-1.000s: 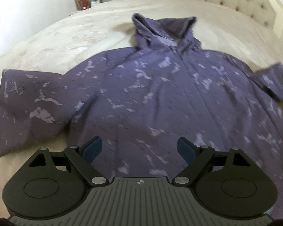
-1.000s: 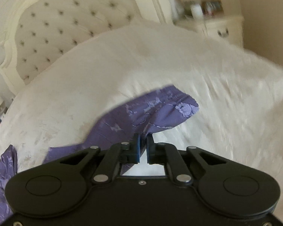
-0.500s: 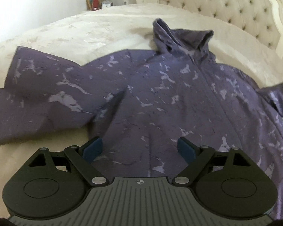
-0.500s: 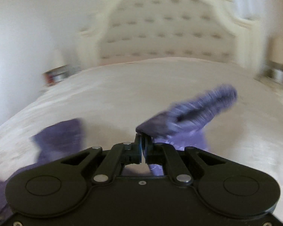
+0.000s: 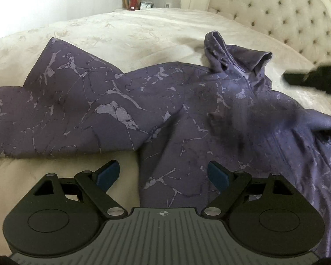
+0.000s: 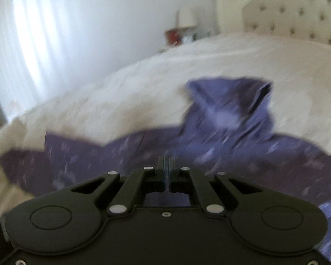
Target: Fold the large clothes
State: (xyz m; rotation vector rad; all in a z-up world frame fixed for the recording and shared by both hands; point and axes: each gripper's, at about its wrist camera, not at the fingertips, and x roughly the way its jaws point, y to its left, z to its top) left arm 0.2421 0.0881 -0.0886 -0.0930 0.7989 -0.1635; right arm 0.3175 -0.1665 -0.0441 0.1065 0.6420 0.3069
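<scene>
The big bed (image 5: 121,28) held the purple hoodie (image 5: 187,114), spread out flat with its hood up by the headboard (image 5: 275,11). One sleeve seemed to be coming over the middle, so I think the folding had only begun. The left claw (image 5: 163,174) was wide apart and held nothing. The right claw (image 6: 166,165) was squeezed tight; its blurry view did not show what it pinched. Only the left view showed the other sleeve clearly.

Black linkage grippers; blue-padded fingers (image 5: 108,174); silver pivot screws; ribbed grey housing.
</scene>
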